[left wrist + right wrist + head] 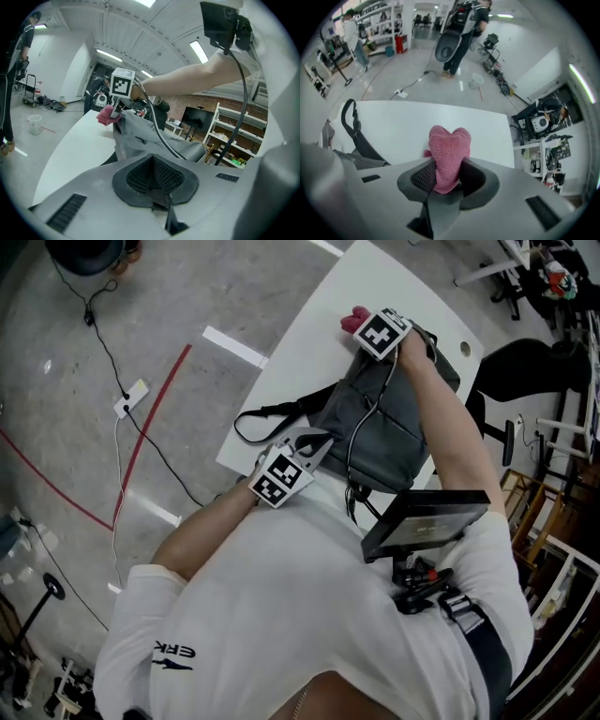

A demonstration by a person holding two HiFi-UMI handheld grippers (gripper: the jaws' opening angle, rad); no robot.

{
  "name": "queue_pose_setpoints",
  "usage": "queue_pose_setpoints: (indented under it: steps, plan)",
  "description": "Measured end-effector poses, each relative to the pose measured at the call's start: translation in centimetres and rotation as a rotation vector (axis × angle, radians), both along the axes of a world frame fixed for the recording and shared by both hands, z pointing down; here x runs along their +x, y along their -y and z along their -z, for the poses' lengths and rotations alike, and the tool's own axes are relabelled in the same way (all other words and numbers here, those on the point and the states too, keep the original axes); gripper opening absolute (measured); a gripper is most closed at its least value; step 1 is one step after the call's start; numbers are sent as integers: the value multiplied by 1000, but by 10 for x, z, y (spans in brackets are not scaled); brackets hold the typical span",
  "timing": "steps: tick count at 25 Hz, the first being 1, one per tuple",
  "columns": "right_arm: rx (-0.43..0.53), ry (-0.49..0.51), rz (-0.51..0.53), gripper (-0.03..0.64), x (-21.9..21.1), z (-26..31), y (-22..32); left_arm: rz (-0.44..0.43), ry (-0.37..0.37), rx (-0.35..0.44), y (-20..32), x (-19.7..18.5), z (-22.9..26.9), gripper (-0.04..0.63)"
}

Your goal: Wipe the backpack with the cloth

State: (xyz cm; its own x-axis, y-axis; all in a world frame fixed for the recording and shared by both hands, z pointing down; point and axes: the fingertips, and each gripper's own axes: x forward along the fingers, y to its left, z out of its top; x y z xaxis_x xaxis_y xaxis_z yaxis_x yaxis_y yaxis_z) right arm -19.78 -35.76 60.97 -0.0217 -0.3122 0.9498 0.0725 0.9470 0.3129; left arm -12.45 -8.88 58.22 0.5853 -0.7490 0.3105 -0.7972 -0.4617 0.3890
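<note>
Closest to us is our own white shirt (309, 615), with a dark screen (427, 519) strapped at the chest. From there both forearms reach out over the one white table (300, 352).

One grey backpack (384, 427) lies flat on the near right part of the tabletop. Its black strap (267, 418) loops out toward the left edge, close to the near corner.

We hold two grippers, one at each end of the bag. The left gripper (307, 448) sits at the backpack's near left corner, and its pads are pressed together with nothing between them that we can see. We judge it is parked there to brace the bag so that it does not slide under a wiping stroke.

The right gripper (366, 326) is stretched to the far end of the backpack. Its pads pinch the single pink cloth (355, 321), bunched into a wad that sticks out past the tips. That way, we think, the soft cloth meets the fabric rather than the hard jaws. The left gripper view shows the cloth against the bag's far end, with bare tabletop just beyond it. Most of the grey surface lies between the two grippers and is open to a stroke drawn toward us.
</note>
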Motion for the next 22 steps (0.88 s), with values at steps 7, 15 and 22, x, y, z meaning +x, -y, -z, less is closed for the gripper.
queue_pose_setpoints:
  steps: [7,15,22]
  plan:
    - [-111,385,-212,117,30,57,-27,80,35,41,16,-20,19,5]
    - [-87,679,-560,117,133,91,-29,168,76,62,57,-48,24,5]
    - [-120,768,-660,117,184,93,-3,134,139,29,87,-27,19,5]
